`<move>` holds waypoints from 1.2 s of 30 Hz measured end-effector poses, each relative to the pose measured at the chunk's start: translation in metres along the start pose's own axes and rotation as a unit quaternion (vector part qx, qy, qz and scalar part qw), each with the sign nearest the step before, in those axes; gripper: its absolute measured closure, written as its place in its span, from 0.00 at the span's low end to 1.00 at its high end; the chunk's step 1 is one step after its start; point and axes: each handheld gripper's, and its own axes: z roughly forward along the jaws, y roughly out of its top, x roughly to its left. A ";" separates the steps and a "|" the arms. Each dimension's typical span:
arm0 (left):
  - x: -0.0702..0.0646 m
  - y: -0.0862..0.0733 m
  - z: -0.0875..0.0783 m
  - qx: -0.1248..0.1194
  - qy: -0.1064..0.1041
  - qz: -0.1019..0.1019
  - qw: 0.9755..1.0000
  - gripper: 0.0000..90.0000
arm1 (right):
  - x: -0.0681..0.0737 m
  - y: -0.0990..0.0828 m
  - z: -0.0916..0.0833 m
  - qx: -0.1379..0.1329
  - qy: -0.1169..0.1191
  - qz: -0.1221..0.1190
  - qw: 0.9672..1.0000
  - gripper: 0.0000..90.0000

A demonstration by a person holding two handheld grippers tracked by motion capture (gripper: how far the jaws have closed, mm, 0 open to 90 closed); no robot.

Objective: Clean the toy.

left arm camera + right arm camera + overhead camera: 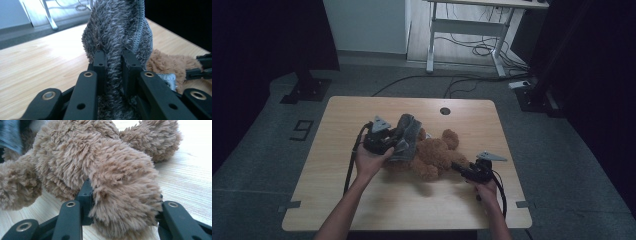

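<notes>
A brown teddy bear [434, 155] lies on the wooden table [342, 195], near its middle. A grey fuzzy garment [408, 136] with a knitted hem covers the bear's left end. My left gripper [398, 141] is shut on a fold of that grey garment [117, 37], which rises between the jaws. My right gripper [458, 167] is shut on one of the bear's limbs [125, 192]; the plush bulges between its jaws. Brown fur [170, 63] of the bear lies beyond the garment, and the other gripper [200, 71] reaches in from the right edge.
A round cable hole [445, 111] sits near the table's far edge. Beyond the table stand a white desk frame [472, 30] with loose cables on the floor and dark stand bases [307, 90] at both sides.
</notes>
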 end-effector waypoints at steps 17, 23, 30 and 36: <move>0.014 -0.039 0.015 0.034 -0.002 -0.027 0.999 0.85 | -0.001 0.004 -0.006 -0.011 0.022 0.007 1.000 0.51; 0.010 -0.049 0.010 0.024 -0.015 -0.029 0.999 0.85 | 0.000 0.014 -0.021 -0.036 0.029 0.007 0.999 0.38; 0.003 -0.056 0.001 0.023 -0.023 -0.027 0.999 0.85 | 0.005 0.023 -0.031 -0.053 0.017 0.010 0.998 0.30; -0.002 -0.065 -0.006 0.020 -0.033 -0.026 0.999 0.85 | 0.008 0.028 -0.025 -0.031 0.014 -0.008 0.999 0.27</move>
